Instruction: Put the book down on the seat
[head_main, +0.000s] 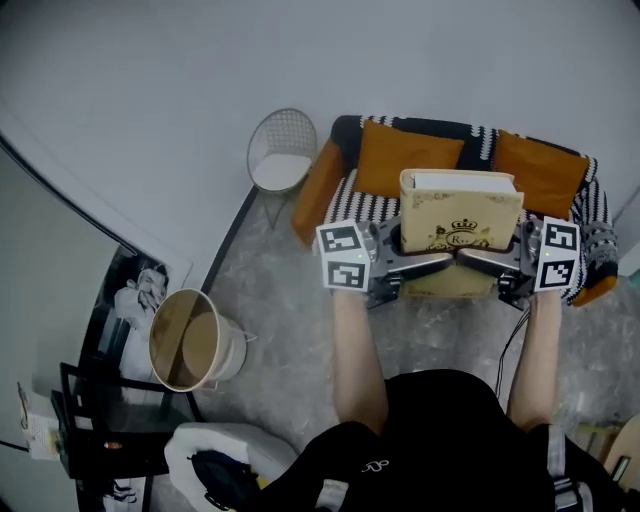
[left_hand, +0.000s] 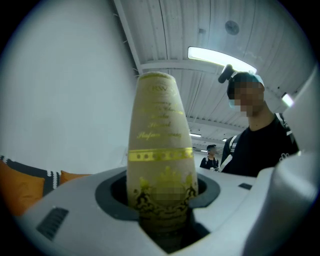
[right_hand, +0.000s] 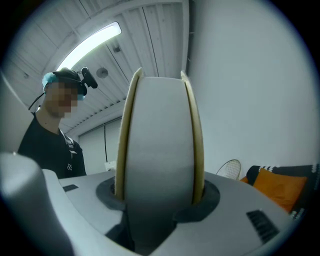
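A thick cream book with gold print is held upright in the air in front of the person, over the front of the striped sofa seat. My left gripper is shut on its spine end, and the gold-lettered spine fills the left gripper view between the jaws. My right gripper is shut on the opposite end, where the white page edge stands between the two covers. Both grippers meet low on the book's near face. The book hides the middle of the seat.
The sofa has orange cushions along its back and a rounded arm at each end. A white round wire chair stands to the sofa's left. A tan bucket and a dark rack stand on the grey floor at left.
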